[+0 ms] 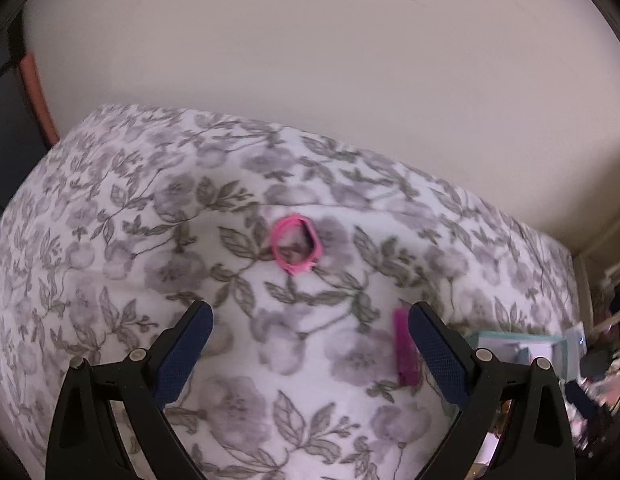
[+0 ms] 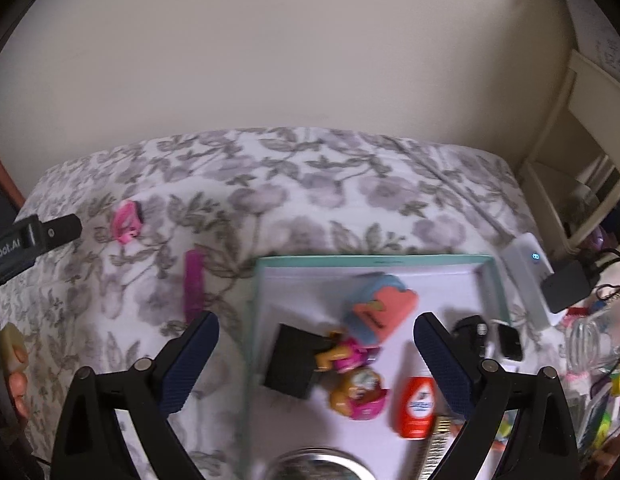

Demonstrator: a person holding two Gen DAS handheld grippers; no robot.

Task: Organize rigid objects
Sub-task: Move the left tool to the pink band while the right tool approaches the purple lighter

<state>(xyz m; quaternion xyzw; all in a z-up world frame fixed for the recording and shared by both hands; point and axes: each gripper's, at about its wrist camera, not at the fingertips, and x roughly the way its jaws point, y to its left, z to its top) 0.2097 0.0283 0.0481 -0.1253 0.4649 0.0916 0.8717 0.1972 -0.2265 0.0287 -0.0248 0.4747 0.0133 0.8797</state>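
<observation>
Both tools stand wide open and hold nothing: the left tool (image 1: 310, 336) hangs over the floral bed cover (image 1: 110, 208), the right tool (image 2: 315, 344) over the teal-rimmed box lid (image 2: 256, 320) that serves as collecting tray. Taking the box lid as landmark: inside it lie a black block (image 2: 290, 360), a blue and coral toy (image 2: 379, 300), small figures (image 2: 357, 392) and a red bottle (image 2: 417, 408). Outside it, to its left on the cover, lie a magenta clip (image 2: 194, 284), just beside the rim, and a pink ring (image 1: 296, 246), farther off. Judgement: the step in hand is fetching the remaining loose items. The next move calls for the left tool to descend over the ring or clip, straddle it, and close squarely.
</observation>
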